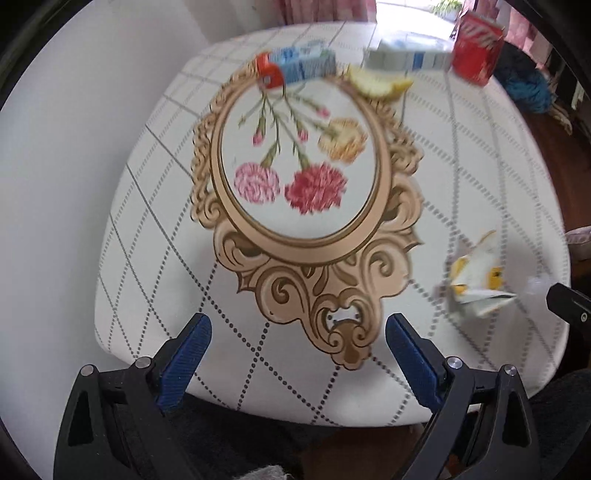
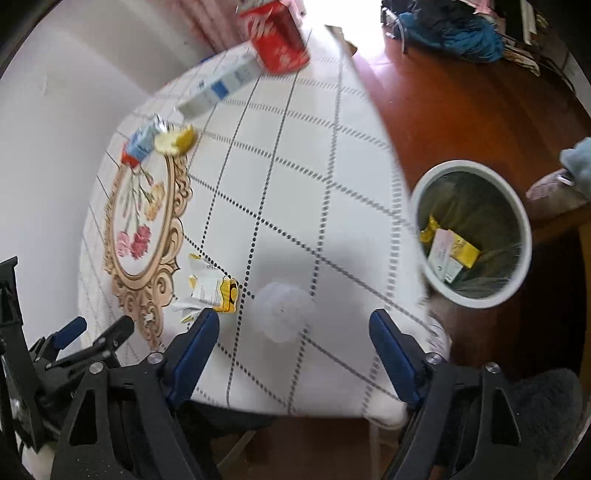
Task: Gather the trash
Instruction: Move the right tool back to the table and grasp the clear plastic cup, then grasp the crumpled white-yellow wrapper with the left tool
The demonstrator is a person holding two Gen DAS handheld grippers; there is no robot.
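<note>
Trash lies on a white checked tablecloth. A torn yellow-and-white wrapper lies near the front right; in the right wrist view it is just beyond my right gripper's left finger. A clear plastic lid lies between my right gripper's fingers, a little ahead. At the far edge are a blue-and-red carton, a yellow peel, a white-and-blue box and a red carton. My left gripper is open and empty over the table's front edge. My right gripper is open and empty.
A white trash bin with a dark liner stands on the wooden floor right of the table and holds yellow and pink packets. The cloth has a printed gold flower frame. A white wall is on the left. Blue fabric lies on the floor.
</note>
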